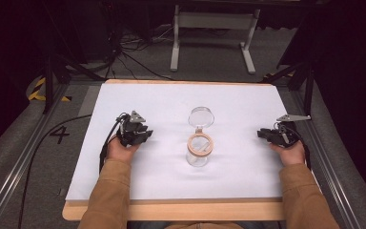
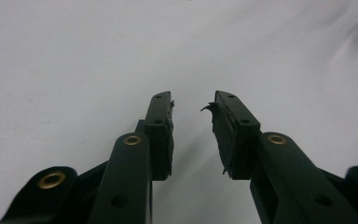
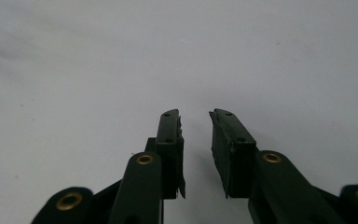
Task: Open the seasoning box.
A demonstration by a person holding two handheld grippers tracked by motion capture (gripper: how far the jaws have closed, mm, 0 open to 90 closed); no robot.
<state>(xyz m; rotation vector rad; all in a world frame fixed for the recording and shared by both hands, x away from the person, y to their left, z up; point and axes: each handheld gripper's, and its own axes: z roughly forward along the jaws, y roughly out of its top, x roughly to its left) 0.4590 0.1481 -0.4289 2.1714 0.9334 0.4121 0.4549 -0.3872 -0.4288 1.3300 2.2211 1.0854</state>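
Well, you have open room on both sides: your left gripper [image 1: 145,135] rests on the white sheet [image 1: 171,102] left of centre, your right gripper [image 1: 262,134] near the sheet's right edge — each well apart from the jar. Both stand with jaws parted and nothing between them, seen over bare white in the gripper views. You have one clear glass jar [image 1: 198,151] at mid-table, upright, its hinged lid [image 1: 201,116] flipped open behind it. The sheet covers a wooden table [image 1: 171,210]; grey carpet and cables lie beyond.
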